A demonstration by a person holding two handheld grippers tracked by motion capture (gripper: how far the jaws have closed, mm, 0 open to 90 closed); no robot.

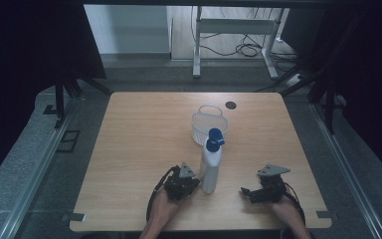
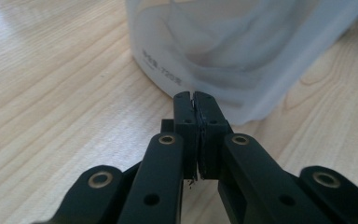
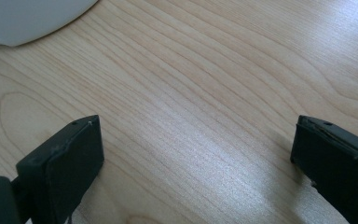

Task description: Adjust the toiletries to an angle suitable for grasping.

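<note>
A white spray bottle (image 1: 211, 167) stands upright on the table (image 1: 129, 149), blue nozzle pointing right. The closed left gripper (image 1: 191, 183) sits just beside its base; the right gripper (image 1: 243, 190), jaws apart, lies to its right.

High view looks down on the table (image 1: 144, 149); both gripper views skim its wood closely.

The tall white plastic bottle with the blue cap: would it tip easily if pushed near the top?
Probably: the tall white plastic bottle with the blue cap stands upright, narrow for its height. Its translucent wall suggests light, slightly squeezable plastic, likely smooth enough to slip between fingers.
</note>
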